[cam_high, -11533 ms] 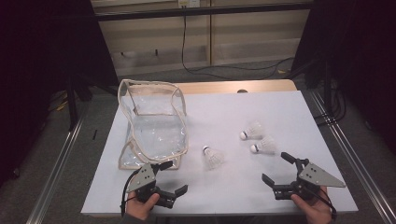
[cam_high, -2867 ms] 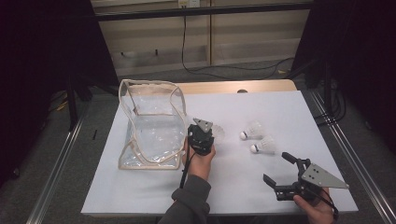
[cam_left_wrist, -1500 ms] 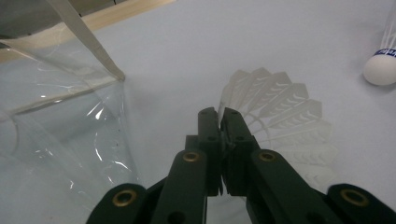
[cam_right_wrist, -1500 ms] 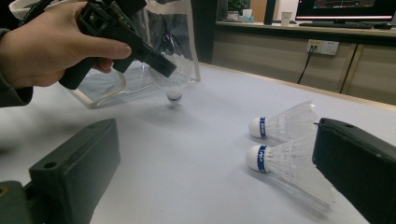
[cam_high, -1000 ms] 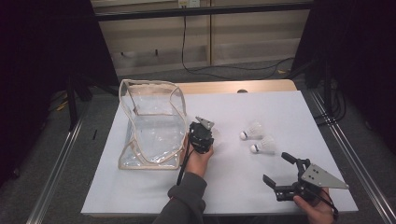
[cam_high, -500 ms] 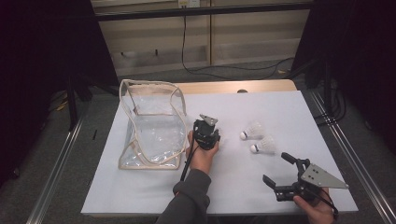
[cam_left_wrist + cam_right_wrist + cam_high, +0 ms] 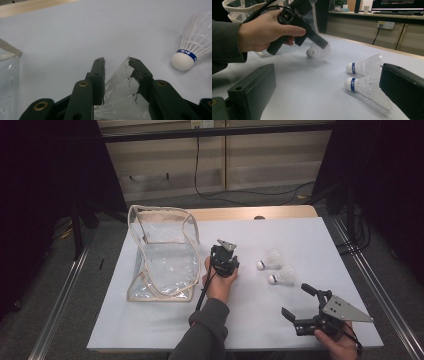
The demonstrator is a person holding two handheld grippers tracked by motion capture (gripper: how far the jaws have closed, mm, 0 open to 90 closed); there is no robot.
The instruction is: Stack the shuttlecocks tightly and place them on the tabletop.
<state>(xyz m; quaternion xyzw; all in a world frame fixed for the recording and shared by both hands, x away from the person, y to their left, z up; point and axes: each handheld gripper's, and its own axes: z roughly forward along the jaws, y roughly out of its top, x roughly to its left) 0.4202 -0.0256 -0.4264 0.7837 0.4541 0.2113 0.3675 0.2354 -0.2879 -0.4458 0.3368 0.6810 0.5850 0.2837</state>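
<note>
My left gripper [image 7: 223,256] is near the middle of the white table [image 7: 310,235], just right of the clear bag [image 7: 162,255]. A white shuttlecock [image 7: 122,87] sits between its jaws by the feather skirt. The jaws have just been opening, but the feathers still touch both. From the right gripper view the held shuttlecock [image 7: 317,51] hangs just off the table, cork to the left, under the left gripper [image 7: 323,45]. Two more shuttlecocks [image 7: 272,260] [image 7: 284,276] lie to the right. My right gripper [image 7: 297,300] rests open at the front right, holding nothing.
The bag with beige trim lies on the table's left half with its mouth at the far side. A wooden strip [image 7: 250,213] runs along the table's far edge. Metal rails [image 7: 380,290] flank both sides. One lying shuttlecock [image 7: 193,43] is close to the left gripper's right.
Since the earliest frame my left gripper has left the front edge and taken the shuttlecock. Over the last second it shifted slightly right, away from the bag. The right gripper stayed put.
</note>
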